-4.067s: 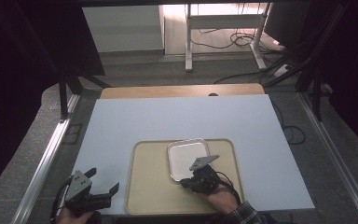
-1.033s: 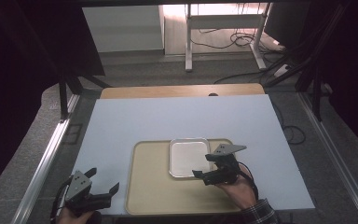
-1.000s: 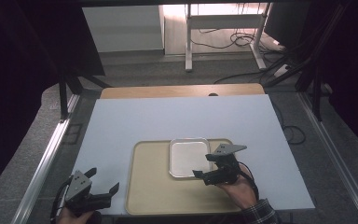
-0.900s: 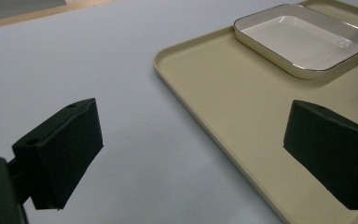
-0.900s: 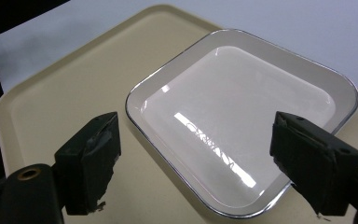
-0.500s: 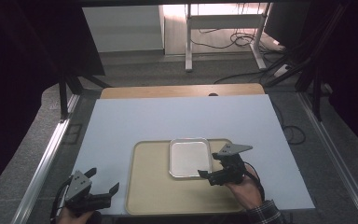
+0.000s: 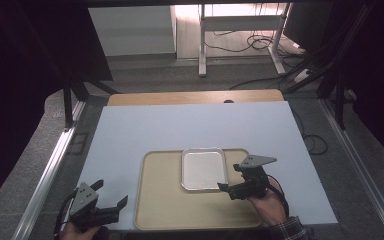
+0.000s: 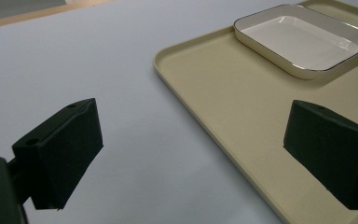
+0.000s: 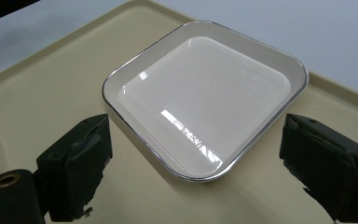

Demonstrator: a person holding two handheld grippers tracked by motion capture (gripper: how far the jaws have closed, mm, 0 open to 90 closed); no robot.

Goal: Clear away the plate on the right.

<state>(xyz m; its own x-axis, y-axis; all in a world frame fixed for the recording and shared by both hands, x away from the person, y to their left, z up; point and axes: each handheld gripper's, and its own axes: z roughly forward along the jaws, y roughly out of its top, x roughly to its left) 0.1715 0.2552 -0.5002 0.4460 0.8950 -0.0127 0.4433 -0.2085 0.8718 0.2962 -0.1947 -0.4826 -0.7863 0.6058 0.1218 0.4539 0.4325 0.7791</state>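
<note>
The shallow white dish with a thin silver rim (image 7: pixel 203 169) sits flat on the big cream plastic tray (image 7: pixel 170 210), up in the tray's far right corner. The tray lies on the pale blue tabletop (image 7: pixel 180 125).

The right tool (image 7: pixel 225 189) is just beside the dish's near right corner, apart from it, and points at it. Its jaws have just been opening and stand wide now, with nothing held. In the right gripper view the dish (image 9: pixel 205 100) lies straight ahead, just past the two black pads (image 9: pixel 77 165), with one corner pointing at the tool.

The left tool (image 7: pixel 111 199) is well apart, at the near left edge of the tabletop, off the tray. It is open and holds nothing. From there the dish (image 8: pixel 303 39) is far off to the right.

So the right tool is much nearer. The dish is almost square, so no side is really the long one.
</note>
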